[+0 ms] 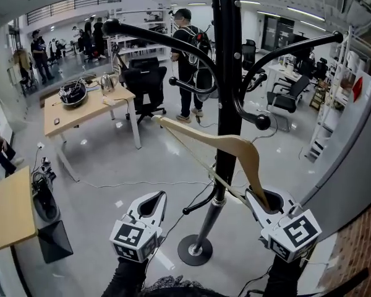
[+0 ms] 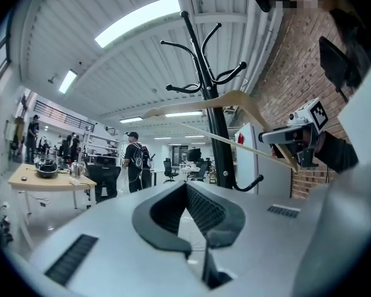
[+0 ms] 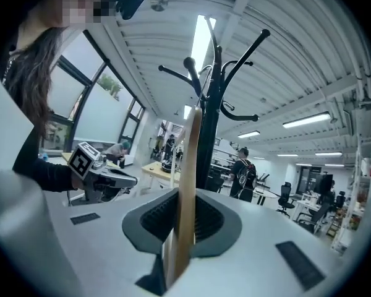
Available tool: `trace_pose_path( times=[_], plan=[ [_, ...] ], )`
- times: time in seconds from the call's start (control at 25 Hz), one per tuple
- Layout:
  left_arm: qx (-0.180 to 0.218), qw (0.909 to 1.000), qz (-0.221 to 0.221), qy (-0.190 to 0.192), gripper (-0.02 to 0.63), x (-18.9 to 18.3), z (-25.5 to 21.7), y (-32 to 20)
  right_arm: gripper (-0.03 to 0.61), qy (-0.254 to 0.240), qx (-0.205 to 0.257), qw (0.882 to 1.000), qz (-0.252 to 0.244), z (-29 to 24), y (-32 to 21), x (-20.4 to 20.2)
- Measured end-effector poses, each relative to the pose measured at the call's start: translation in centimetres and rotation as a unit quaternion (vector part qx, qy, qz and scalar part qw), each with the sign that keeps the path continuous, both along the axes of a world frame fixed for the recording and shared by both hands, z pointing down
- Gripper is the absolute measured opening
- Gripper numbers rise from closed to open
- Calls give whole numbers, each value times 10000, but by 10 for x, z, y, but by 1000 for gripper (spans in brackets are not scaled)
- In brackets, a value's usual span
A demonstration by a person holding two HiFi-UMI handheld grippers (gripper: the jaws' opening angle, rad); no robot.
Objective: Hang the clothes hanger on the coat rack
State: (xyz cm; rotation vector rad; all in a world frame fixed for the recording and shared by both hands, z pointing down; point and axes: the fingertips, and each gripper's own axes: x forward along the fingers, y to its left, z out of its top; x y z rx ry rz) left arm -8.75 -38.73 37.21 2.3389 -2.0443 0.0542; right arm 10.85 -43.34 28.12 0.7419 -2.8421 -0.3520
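The right claw (image 1: 264, 198) squeezes one end of the wooden hanger (image 1: 235, 146) so it can lift it. The left claw (image 1: 153, 203) is closed and empty, waiting beside. The hanger sits in front of the coat rack (image 1: 229, 73) pole, below the hooks, probably not hung yet.

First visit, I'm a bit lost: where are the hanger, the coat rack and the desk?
hanger (image 1: 238, 145): head view, on its wooden bend.
coat rack (image 1: 229, 54): head view, on its black pole.
desk (image 1: 86, 111): head view, on its bare top.
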Motion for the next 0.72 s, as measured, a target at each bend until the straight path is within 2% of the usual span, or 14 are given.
trace_pose_path(
  times=[0.28,0.52,0.6,0.72],
  plan=[
    [18,9975,-699,11,6,-17,-4,18,48,25,-2,9962,-873,-5,-9,-35],
    [-28,9942,-1072,9,6,-23,-2,35,48,-131,-224,9915,-1278,3,-9,-47],
    [-36,9935,-1139,10,6,-24,0,37,48,-127,-231,9904,-1354,9,-11,-48],
    [-66,9937,-1119,67,6,-21,2,40,48,-120,-444,9918,-1188,11,-11,-50]
  ],
)
